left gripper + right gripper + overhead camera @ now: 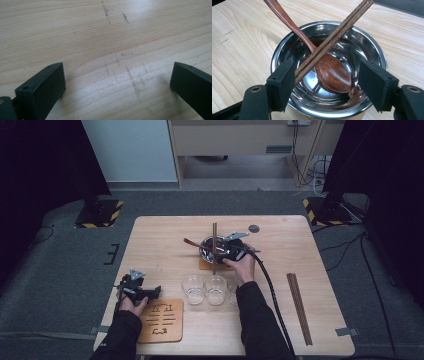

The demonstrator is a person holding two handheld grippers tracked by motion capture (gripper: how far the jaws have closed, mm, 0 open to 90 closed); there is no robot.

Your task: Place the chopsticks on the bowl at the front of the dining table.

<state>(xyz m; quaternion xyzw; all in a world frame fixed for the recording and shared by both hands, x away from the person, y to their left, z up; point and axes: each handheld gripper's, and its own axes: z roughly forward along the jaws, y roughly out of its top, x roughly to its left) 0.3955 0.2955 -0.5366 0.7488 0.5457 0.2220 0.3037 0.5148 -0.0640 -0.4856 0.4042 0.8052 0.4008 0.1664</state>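
Observation:
A steel bowl [206, 252] [362, 42] stands on a small wooden coaster [205, 265] at the middle of the table. A dark wooden spoon [334, 73] lies in it, its handle [190, 242] sticking out to the left. A pair of brown chopsticks [214, 234] [337, 32] rests across the rim. My right gripper [225, 251] [325, 72] hovers open over the bowl; the chopsticks' near end runs beside the left jaw's inner face. My left gripper [150, 293] [117, 72] is open over bare wood near the table's left edge, nothing between its jaws.
Three clear glasses [193, 289] [216, 289] stand in a row in front of the bowl, the third half hidden by the right forearm. A carved wooden trivet [161, 321] lies front left. Another chopstick pair [299, 307] lies at the right. A dark disc [254, 228] sits behind the bowl.

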